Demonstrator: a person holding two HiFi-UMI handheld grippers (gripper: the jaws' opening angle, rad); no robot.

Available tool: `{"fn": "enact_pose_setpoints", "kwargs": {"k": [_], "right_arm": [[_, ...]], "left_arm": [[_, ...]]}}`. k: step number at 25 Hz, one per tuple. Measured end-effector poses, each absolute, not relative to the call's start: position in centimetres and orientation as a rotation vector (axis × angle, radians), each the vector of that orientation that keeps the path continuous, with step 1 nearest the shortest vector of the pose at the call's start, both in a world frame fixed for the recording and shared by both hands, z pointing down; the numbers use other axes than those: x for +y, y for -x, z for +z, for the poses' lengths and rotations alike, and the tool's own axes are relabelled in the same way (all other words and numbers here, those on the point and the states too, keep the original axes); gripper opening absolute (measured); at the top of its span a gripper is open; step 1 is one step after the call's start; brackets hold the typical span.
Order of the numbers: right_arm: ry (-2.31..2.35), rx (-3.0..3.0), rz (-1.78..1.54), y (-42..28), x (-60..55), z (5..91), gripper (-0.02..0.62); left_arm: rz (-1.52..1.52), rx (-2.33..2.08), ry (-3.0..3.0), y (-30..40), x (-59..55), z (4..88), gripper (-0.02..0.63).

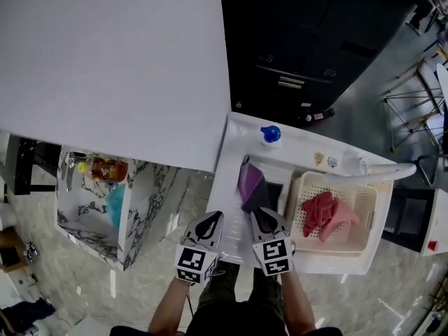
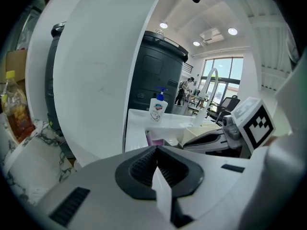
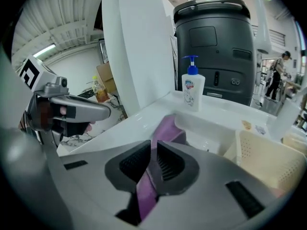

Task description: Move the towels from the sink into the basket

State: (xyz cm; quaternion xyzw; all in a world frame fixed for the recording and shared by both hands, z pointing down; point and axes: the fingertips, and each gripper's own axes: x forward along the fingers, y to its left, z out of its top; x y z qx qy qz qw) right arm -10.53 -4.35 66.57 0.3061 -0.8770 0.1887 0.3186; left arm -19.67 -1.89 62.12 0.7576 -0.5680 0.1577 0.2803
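A purple towel (image 1: 250,182) (image 3: 168,128) lies over the left rim of the white sink (image 1: 231,187). To its right, a cream perforated basket (image 1: 302,187) (image 3: 259,152) holds a pink towel (image 1: 323,214). Both grippers hang side by side above the counter's near edge, short of the purple towel. My left gripper (image 1: 212,220) (image 2: 156,148) is shut, with only white counter showing through its slit. The right gripper (image 1: 262,215) (image 3: 154,143) is shut too and points at the purple towel, whose colour shows through the narrow slit between its jaws.
A soap bottle (image 1: 270,134) (image 3: 193,90) with a blue pump stands at the sink's back edge, and a white faucet (image 1: 381,168) reaches in from the right. A dark cabinet (image 1: 308,40) stands behind. To the left are a large white panel (image 1: 112,61) and a marble shelf unit (image 1: 140,208).
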Motion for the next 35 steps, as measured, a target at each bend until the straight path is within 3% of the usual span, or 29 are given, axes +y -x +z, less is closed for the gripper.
{"fn": "enact_pose_setpoints", "kwargs": {"k": [3, 6, 9, 24, 35], "right_arm": [[-0.785, -2.269, 0.538, 10.9, -3.9, 67.6, 0.061], [-0.750, -2.230, 0.576, 11.3, -3.4, 68.7, 0.165], [-0.737, -2.197, 0.590, 11.4, -3.1, 69.7, 0.189], [-0.725, -2.090, 0.627, 10.4, -2.5, 72.6, 0.187], [-0.779, -2.070, 0.575, 9.9, -3.0, 72.7, 0.074]], "left_arm": [[0.422, -1.522, -2.029, 20.2, -1.9, 62.1, 0.008], [0.424, -1.519, -2.029, 20.6, -1.9, 62.0, 0.008], [0.421, -1.516, -2.022, 20.9, -1.8, 62.1, 0.008], [0.440, -1.507, -2.005, 21.2, -1.0, 62.9, 0.008], [0.444, -1.506, -2.006, 21.0, -0.4, 62.7, 0.008]]}}
